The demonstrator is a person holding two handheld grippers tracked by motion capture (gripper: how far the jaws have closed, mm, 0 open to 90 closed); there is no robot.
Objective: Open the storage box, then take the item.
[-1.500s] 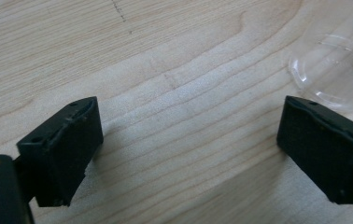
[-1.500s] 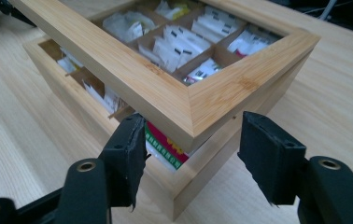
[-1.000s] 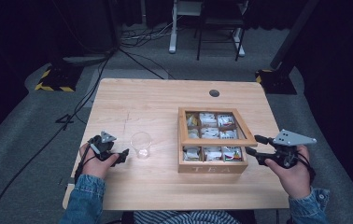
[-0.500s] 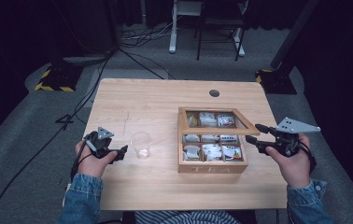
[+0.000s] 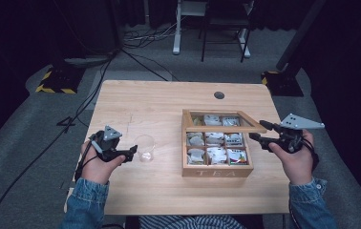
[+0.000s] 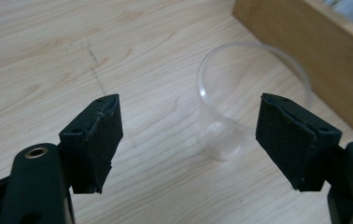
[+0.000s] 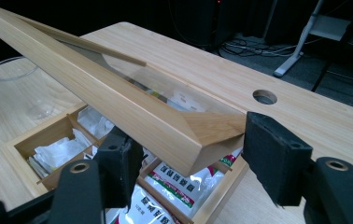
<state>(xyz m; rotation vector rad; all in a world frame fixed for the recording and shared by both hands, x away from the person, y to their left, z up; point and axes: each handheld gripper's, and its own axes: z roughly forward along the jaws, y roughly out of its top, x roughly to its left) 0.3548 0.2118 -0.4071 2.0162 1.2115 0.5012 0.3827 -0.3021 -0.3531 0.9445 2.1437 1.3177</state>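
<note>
The glazed lid (image 7: 132,100) of the wooden tea box (image 5: 217,169) is being raised by the right gripper (image 7: 188,163), jaws spread around its corner; further lifting is judged next. The left gripper (image 6: 188,140) is held with jaws spread beside the clear glass (image 6: 249,102) on the desk (image 5: 169,102).

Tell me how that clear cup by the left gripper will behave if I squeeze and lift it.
The clear cup looks thin-walled and empty, so probably light and flexing under the left gripper. It's smooth, so possibly slippery. Standing upright, it may tip if nudged.

Denim sleeves; each black tool (image 5: 116,153) has 2 foam-padded jaws, brass-ringed screw holes, a grey 3-cornered plate.
</note>
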